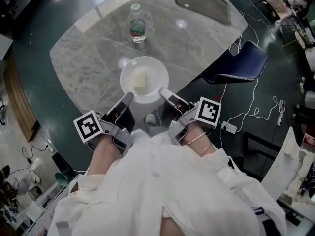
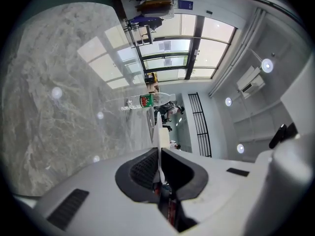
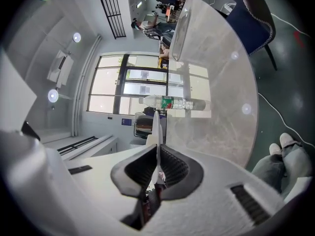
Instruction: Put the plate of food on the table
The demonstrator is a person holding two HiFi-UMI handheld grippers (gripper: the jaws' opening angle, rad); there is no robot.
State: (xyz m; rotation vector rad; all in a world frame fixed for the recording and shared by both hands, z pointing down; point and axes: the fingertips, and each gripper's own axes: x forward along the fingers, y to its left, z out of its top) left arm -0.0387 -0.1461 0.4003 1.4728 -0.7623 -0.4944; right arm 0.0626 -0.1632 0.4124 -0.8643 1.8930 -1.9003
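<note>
Head view alone shows pale food block (image 1: 140, 78) on white round plate (image 1: 155, 69); left gripper (image 1: 129, 98), right gripper (image 1: 164, 93) pinch its rim tight.

The near rim of the plate (image 1: 144, 77) lies under the tips of the left gripper (image 1: 128, 97) and the right gripper (image 1: 164, 91), so the pinched edge is covered in the head view. Whether the plate's base touches the table (image 1: 83, 58) cannot be told. The pale block of food (image 1: 140, 78) is too small to name. In both gripper views the plate shows only edge-on, as a thin white line between the closed jaws, and its top surface is hidden. The label print on the bottle (image 1: 137, 26) is unreadable. The blue chair (image 1: 241, 63) sits partly beneath the tabletop, and the person's white sleeves (image 1: 147, 181) run off the bottom edge.
</note>
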